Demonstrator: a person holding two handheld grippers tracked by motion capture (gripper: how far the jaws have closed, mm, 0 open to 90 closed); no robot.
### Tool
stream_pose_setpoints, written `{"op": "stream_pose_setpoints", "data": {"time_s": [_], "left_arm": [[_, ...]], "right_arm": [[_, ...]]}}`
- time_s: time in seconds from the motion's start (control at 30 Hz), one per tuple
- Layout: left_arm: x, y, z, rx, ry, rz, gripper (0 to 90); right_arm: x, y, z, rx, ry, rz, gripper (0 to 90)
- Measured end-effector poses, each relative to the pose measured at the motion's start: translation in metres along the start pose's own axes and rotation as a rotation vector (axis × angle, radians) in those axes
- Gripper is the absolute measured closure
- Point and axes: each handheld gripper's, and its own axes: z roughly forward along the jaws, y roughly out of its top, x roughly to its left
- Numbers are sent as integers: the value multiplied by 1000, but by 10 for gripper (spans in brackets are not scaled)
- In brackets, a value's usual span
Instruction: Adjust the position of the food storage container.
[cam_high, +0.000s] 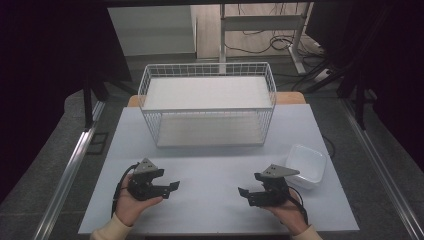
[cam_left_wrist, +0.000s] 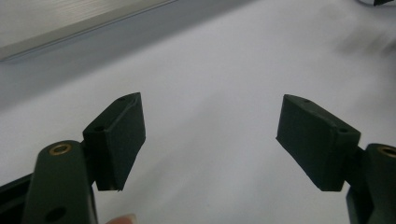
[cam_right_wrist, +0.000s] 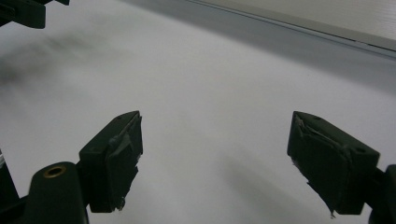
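Desk white, both my hands low on its near edge. Left hand-held gripper released, jaws wide apart, nothing between them, pointing inward toward the right one. Right hand-held gripper also released, jaws spread, nothing held, pointing back at the left. Wire basket stands at the far middle of the desk. White bowl sits just beside my right hand, on its far right.

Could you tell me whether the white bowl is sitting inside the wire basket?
No, the white bowl sits on the table, apart from the wire basket.
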Motion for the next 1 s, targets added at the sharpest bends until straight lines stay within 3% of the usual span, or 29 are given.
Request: {"op": "stream_pose_setpoints", "data": {"time_s": [1.0], "left_arm": [[0,-1,0,2,2,4,232]], "right_arm": [[-1,4,-7,-12,5,5,199]]}}
